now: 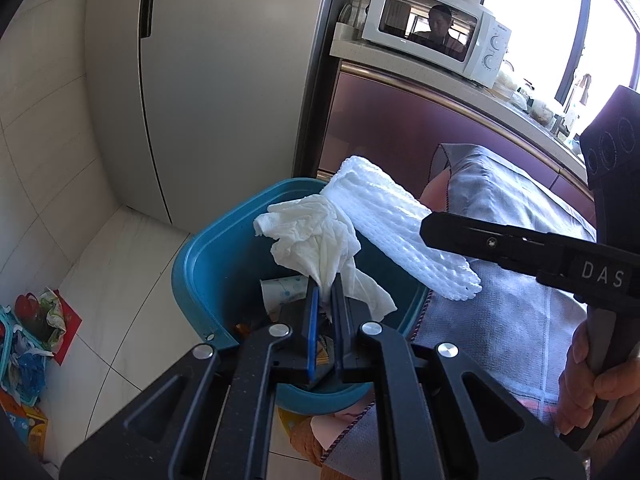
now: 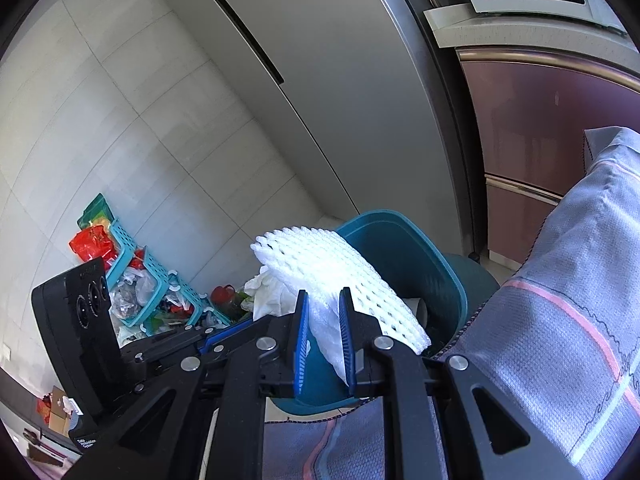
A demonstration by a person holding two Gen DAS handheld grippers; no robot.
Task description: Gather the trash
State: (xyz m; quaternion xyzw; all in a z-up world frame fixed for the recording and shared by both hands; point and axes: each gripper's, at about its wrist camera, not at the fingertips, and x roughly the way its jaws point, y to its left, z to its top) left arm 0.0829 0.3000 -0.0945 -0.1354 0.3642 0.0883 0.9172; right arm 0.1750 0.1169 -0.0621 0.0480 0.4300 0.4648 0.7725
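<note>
A blue trash bin [image 1: 188,276] stands on the floor beside the table. My left gripper [image 1: 326,286] is shut on a crumpled white tissue [image 1: 312,240], held over the bin's mouth. My right gripper [image 2: 324,300] is shut on a white foam net sleeve [image 2: 324,264], which hangs above the same bin [image 2: 396,248]. In the left wrist view the foam sleeve [image 1: 400,224] sticks out from the right gripper's black finger [image 1: 480,240], just right of the tissue. Inside the bin lies a paper cup [image 1: 282,290]. The tissue [image 2: 268,292] shows left of the foam in the right wrist view.
A grey striped cloth [image 1: 508,280] covers the table to the right of the bin. A tall grey fridge [image 1: 224,80] stands behind. A teal basket [image 2: 156,292] with bags and scraps lies on the tiled floor at left. A white microwave [image 1: 436,36] sits on the counter.
</note>
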